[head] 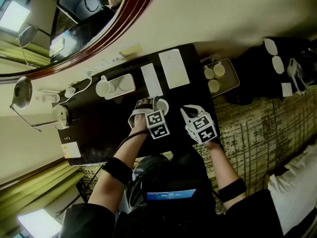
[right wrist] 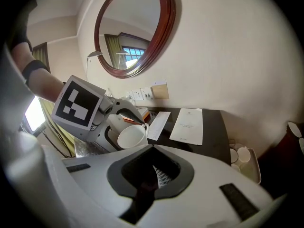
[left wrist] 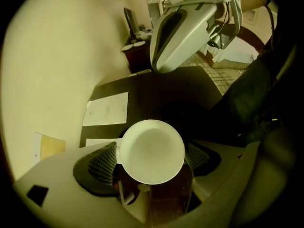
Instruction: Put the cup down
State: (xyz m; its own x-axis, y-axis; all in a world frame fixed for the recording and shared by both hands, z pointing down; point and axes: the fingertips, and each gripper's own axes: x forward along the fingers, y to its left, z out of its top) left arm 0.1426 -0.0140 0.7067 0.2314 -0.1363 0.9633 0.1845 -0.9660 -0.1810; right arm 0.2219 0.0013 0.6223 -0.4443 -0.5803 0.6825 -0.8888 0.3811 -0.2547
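1. Your left gripper (head: 150, 104) is sitting with jaws spread wide around the upright cup (left wrist: 151, 151) on the desk (left wrist: 190, 87), so I'm guessing it's already let go.
2. Your right gripper (right wrist: 158, 174) is hanging alongside, pinched together, empty.
3. Ahead of the cup, paper sheets (left wrist: 107, 109) are lying flat; nothing's blocking a pull-back.

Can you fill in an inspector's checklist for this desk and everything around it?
Surface: dark desk, set against a pale wall.
Job's things: white cup, empty, upright between the left gripper's pads.
Clutter: two papers; a white tray with a second cup; a kettle.
Grippers: left gripper spread wide around the white cup, seemingly not squeezing it; right gripper shut, empty.
Cables: white cord by the wall sockets.
Surroundings: round mirror, patterned carpet, side tray holding more cups.
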